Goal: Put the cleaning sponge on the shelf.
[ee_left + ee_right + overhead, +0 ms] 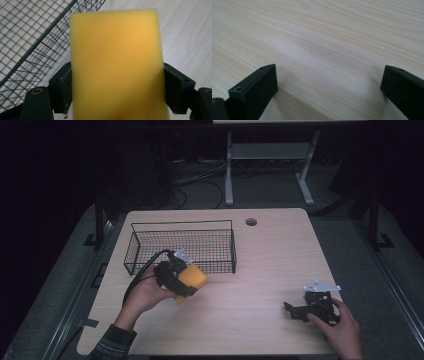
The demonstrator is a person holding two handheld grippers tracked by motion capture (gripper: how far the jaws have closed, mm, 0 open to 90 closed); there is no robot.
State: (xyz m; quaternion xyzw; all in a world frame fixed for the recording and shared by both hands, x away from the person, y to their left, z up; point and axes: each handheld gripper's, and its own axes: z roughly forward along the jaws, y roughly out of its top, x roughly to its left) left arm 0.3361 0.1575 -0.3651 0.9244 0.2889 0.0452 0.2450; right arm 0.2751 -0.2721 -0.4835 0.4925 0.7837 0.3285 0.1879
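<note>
Two grippers are working over the wooden table (260,265). Near the front right corner, the right hand (344,330) is resting the right gripper (295,311) low on the bare top, its jaws standing wide apart with nothing between them. Toward the front left, the left gripper (186,281) is clamping a yellow sponge (116,65) between its jaws, holding it above the table. Just beyond it, the black wire basket (181,226) is sitting near the back left corner.
</note>
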